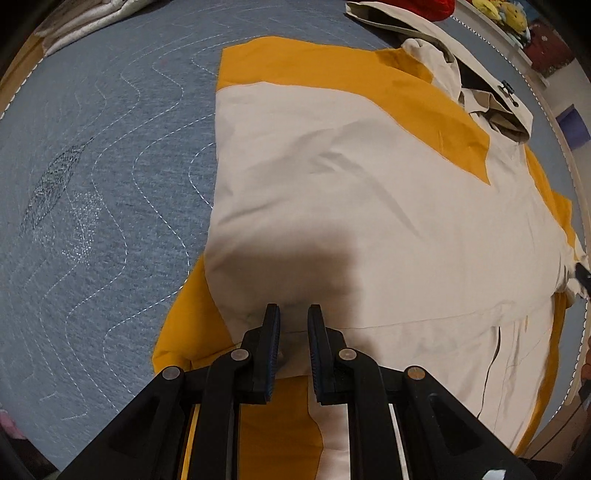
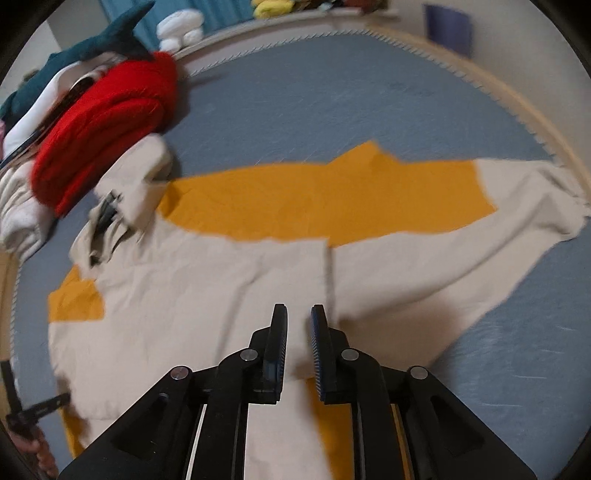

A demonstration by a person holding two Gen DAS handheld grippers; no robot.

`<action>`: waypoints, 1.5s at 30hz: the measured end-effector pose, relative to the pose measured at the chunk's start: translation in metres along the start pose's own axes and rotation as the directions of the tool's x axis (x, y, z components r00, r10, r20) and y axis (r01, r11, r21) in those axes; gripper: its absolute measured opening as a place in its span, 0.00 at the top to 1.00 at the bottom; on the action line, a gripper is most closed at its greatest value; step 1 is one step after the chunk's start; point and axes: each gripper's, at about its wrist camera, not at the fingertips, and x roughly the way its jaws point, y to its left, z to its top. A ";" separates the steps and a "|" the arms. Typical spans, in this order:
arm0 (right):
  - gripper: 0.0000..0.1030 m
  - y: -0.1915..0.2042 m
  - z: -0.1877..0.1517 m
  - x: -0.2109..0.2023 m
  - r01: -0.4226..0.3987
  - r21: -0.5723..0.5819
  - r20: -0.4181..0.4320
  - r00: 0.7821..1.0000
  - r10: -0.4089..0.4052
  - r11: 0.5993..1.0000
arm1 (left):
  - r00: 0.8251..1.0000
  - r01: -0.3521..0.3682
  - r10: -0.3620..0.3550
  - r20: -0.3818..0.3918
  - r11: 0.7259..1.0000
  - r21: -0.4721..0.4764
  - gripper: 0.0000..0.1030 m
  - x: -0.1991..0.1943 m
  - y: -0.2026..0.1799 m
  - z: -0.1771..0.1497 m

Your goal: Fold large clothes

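A large cream and orange hooded jacket (image 1: 369,203) lies spread flat on a blue quilted bed (image 1: 110,184). Its hood (image 1: 491,107) is at the far right. My left gripper (image 1: 293,314) points down at the jacket's near edge. Its jaws stand a narrow gap apart with a bunch of cream fabric pinched between the pads. In the right wrist view the jacket (image 2: 221,280) spreads across the bed, with one sleeve (image 2: 517,206) stretched out to the right. My right gripper (image 2: 299,314) hovers over the cream cloth, slightly open, with nothing pressed between its pads.
A folded red garment (image 2: 103,122) and a teal plush shark (image 2: 107,40) sit by the hood (image 2: 122,206). Folded pale cloths (image 1: 74,26) lie at the bed's far left. A hand with the other gripper (image 2: 22,413) shows at the lower left. The bed's edge (image 2: 498,110) curves round on the right.
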 end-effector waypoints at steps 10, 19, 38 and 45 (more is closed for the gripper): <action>0.54 -0.004 -0.018 0.050 0.035 -0.015 -0.204 0.978 -0.038 0.999 | 1.000 0.021 -0.022 0.022 1.000 0.003 0.86 -0.009 -0.013 0.005; 0.54 -0.008 0.002 -0.037 0.027 -0.070 0.071 0.997 -0.022 0.997 | 0.987 0.068 -0.089 0.133 0.986 0.152 0.81 -0.066 -0.065 -0.019; 0.54 -0.176 0.007 -0.128 0.169 0.075 0.297 0.937 -0.184 0.983 | 0.984 0.075 -0.107 0.146 0.975 0.211 0.81 -0.069 -0.109 -0.028; 0.54 -0.271 0.008 -0.155 0.172 0.263 0.309 0.917 -0.251 0.949 | 0.982 0.077 -0.109 0.151 0.976 0.203 0.81 -0.069 -0.113 -0.021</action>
